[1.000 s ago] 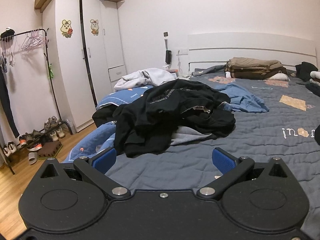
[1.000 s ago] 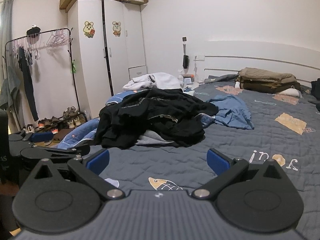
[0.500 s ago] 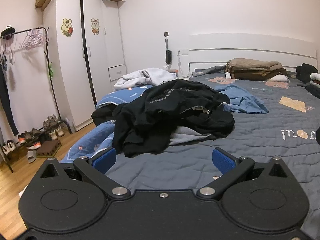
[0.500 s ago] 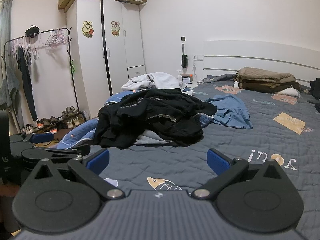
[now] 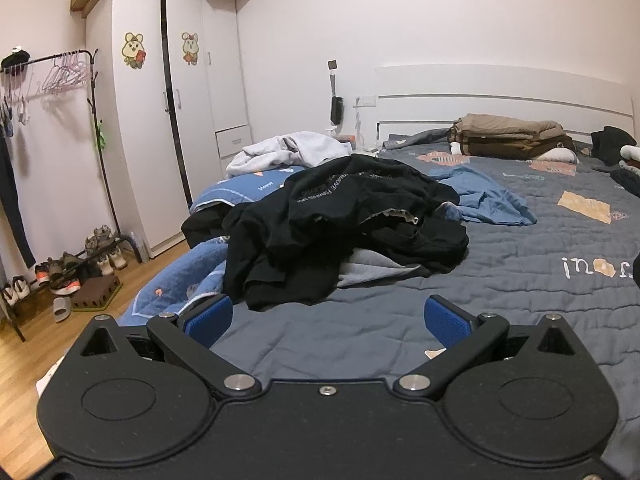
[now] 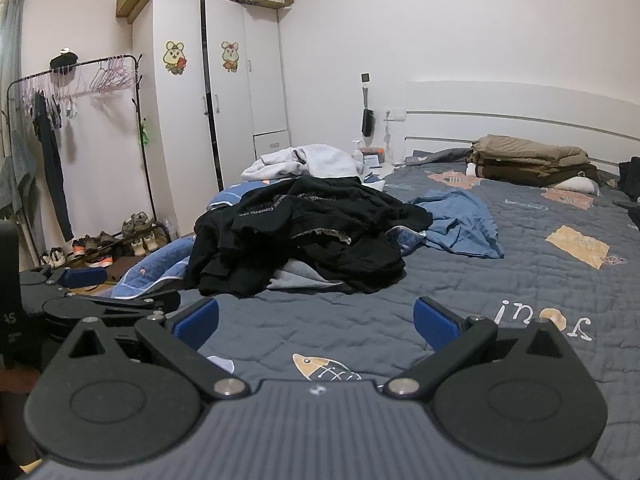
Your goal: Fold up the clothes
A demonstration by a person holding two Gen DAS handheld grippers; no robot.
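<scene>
The heap of black clothes (image 5: 336, 232) sits on the grey quilted bed (image 5: 520, 280) — crumpled blue shirt (image 5: 484, 200) just right of it, white wardrobe (image 5: 168, 120) off left, folded brown blankets (image 5: 508, 136) behind by the headboard.

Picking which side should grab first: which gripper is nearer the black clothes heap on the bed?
Left, probably, and only slightly. The left gripper faces the black clothes heap head-on, open and empty. The right gripper, also open, sits beside it with the heap ahead and slightly left.

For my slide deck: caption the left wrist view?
Open left tool hovers over the bed, facing a black clothes pile.
</scene>
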